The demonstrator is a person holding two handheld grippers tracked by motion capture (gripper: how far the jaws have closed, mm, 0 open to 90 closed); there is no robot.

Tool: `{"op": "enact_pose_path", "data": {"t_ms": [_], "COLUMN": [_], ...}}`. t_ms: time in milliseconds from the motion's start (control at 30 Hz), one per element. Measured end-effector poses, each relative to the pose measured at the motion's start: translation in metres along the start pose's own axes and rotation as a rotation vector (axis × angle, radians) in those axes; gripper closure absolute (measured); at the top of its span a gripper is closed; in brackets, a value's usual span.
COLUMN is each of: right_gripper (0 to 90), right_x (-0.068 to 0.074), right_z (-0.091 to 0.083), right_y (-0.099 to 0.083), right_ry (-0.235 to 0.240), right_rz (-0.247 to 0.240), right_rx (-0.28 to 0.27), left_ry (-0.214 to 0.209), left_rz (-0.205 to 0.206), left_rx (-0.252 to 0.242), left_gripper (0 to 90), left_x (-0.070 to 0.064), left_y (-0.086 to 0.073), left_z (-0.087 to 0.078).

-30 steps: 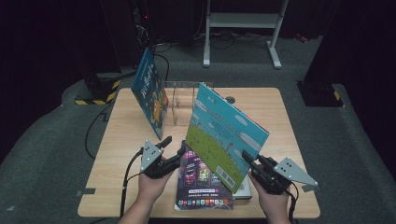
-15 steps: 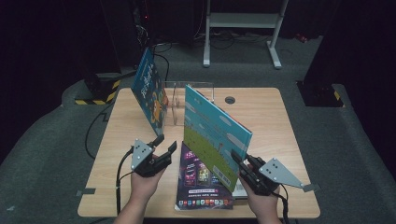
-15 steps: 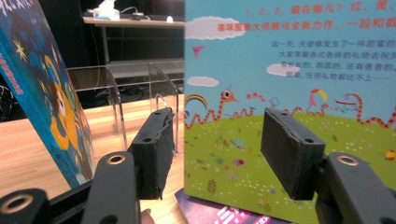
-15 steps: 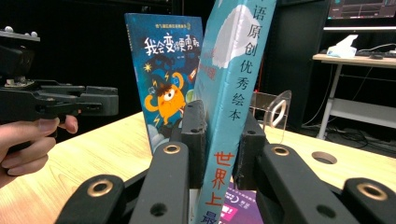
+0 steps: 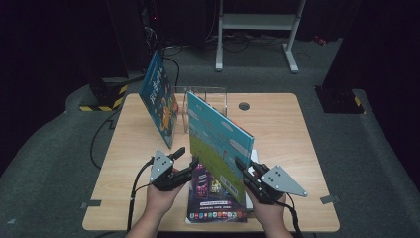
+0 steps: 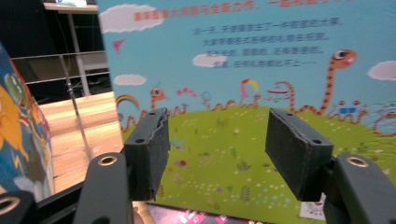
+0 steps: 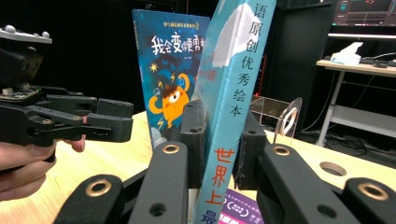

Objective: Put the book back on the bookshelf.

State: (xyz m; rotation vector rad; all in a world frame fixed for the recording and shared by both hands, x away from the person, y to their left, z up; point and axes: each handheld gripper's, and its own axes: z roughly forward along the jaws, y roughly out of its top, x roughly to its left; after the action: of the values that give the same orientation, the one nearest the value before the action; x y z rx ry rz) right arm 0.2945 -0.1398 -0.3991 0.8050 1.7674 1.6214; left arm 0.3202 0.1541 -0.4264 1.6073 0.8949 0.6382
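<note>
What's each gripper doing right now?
Left gripper: open, holding nothing, jaws facing the teal picture book.
Right gripper: closed on the teal picture book's spine, holding it upright.

Right gripper holds teal book upright; left gripper beside.

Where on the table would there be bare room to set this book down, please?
Bare wood lies right of the clear rack, around the cable hole, and along the left edge. The near middle is crowded: the right gripper clamps the green-blue book above flat books.
</note>
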Motion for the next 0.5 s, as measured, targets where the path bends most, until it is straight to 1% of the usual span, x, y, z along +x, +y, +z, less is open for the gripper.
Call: {"op": "enact_pose_path", "data": {"t_ms": [100,200,300,367,400,500], "right_gripper": [77.4,77.4,77.4,77.8,78.1,78.4], "right_x": [0.003,0.005,0.01,0.016,0.017,0.019], "right_z": [0.003,0.005,0.007,0.008,0.009,0.01], "right_y": [0.0,0.0,0.0,0.0,0.0,0.0], "right_ry": [0.001,0.006,0.007,0.01,0.013,0.02], "right_rz": [-0.004,-0.007,-0.031,-0.048,-0.052,-0.048], "right_rx": [0.005,0.008,0.004,0.0,0.0,0.0], "left_ry": [-0.009,-0.014,-0.02,-0.029,-0.033,-0.039], "left_rz": [0.007,-0.001,0.0,-0.006,0.001,0.0], "left_rx": [-0.012,-0.016,-0.018,-0.027,-0.036,-0.038], "left_gripper": [37.5,37.1,36.9,36.6,36.4,36.1], "left_x": [-0.003,-0.003,-0.003,-0.004,-0.005,-0.006], "left_y": [0.002,0.002,0.004,0.006,0.008,0.009], "left_z": [0.0,0.0,-0.002,-0.003,-0.005,-0.005]}}
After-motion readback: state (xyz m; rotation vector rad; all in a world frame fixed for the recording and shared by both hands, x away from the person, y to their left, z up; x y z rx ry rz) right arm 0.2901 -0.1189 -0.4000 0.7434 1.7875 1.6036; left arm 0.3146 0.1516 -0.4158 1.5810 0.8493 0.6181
